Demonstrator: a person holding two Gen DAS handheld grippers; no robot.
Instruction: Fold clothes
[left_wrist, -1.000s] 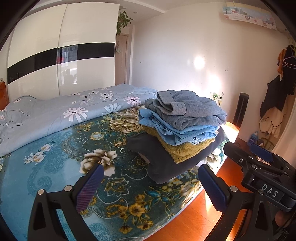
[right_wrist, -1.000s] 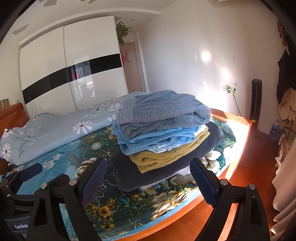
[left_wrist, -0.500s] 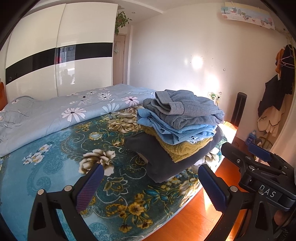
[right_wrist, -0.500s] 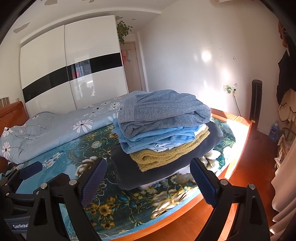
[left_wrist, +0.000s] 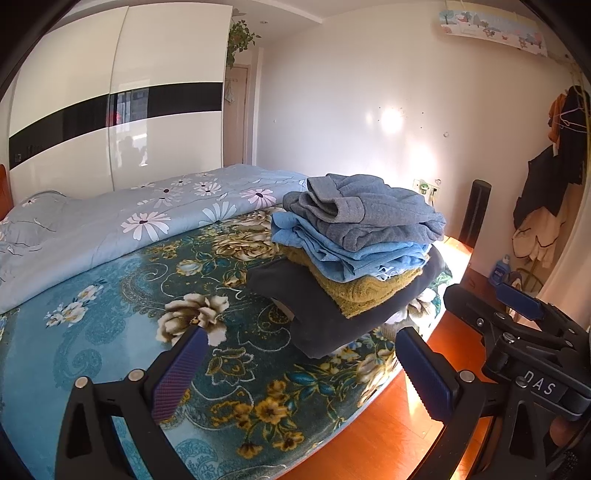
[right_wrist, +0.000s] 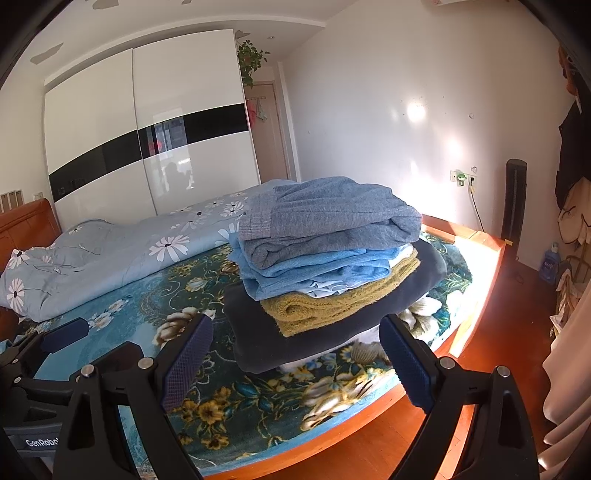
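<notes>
A stack of folded clothes (left_wrist: 354, 251) sits near the foot corner of the bed: a grey sweater (right_wrist: 328, 218) on top, light blue garments, a mustard knit (right_wrist: 332, 302), and a dark navy garment (right_wrist: 332, 332) at the bottom. My left gripper (left_wrist: 299, 369) is open and empty, held back from the stack above the teal floral bedspread (left_wrist: 122, 332). My right gripper (right_wrist: 295, 362) is open and empty, in front of the stack at the bed's edge. The right gripper shows in the left wrist view (left_wrist: 517, 332); the left gripper shows in the right wrist view (right_wrist: 55, 347).
A light blue daisy quilt (left_wrist: 129, 221) lies bunched along the far side of the bed. A white wardrobe (right_wrist: 147, 140) stands behind. Orange wood floor (left_wrist: 399, 435) runs along the bed. Hung clothes (left_wrist: 554, 192), a black tower speaker (right_wrist: 513, 206) and a blue bottle (left_wrist: 498, 271) stand at the right wall.
Both grippers have drifted back a little from the bed, still open. The stack has not moved.
</notes>
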